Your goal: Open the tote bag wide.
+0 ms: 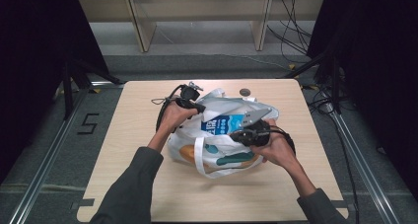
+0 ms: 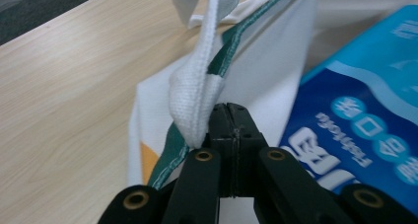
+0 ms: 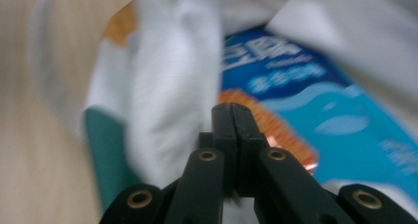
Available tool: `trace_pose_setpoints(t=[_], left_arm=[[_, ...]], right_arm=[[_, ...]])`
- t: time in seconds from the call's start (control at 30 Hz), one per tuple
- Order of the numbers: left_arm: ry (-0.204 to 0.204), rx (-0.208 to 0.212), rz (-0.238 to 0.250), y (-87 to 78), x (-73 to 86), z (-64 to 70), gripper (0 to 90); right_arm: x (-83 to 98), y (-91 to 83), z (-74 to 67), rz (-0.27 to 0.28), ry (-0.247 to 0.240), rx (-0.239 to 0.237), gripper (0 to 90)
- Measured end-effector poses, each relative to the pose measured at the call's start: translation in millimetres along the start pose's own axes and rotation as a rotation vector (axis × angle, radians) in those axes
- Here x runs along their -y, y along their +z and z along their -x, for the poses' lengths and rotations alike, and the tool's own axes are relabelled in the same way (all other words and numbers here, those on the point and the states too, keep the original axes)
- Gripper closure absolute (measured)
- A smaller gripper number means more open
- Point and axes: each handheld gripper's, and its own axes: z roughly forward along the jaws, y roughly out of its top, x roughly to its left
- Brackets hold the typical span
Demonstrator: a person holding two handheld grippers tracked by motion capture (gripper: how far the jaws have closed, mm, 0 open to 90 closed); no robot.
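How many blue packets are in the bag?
1. The blue packet sits in the open mouth of the white tote bag, between the two grippers. More could be hidden deeper inside the bag.

The right gripper view is blurred: the bag's cloth and the print on the blue packet smear. In the left gripper view the packet runs off the right edge. The small round thing is too small to tell.
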Motion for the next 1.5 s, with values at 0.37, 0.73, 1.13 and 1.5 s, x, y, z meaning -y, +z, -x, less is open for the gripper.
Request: trace_pose_setpoints(t=[0.37,0.73,1.13,1.5], left_arm=[[-0.034,-0.074,-0.081,21.3,7.7,-25.7,89.5],[0.054,-0.049,-0.022,-10.4,4.8,-8.5,87.9],[0.172,0.113,-0.105,-22.5,34.3,22.3,85.9],[0.220,0.051,-0.235,-31.2,57.1,5.8,88.8]], right_arm=[[34.2,-0.1,-25.2,-0.083,-0.028,-0.074,90.0],[25.4,-9.7,-23.8,-0.008,-0.057,-0.001,90.0],[-2.0,-25.9,12.6,0.054,0.020,0.177,90.0],[20.5,-38.9,15.4,-0.112,0.005,0.269,90.0]])
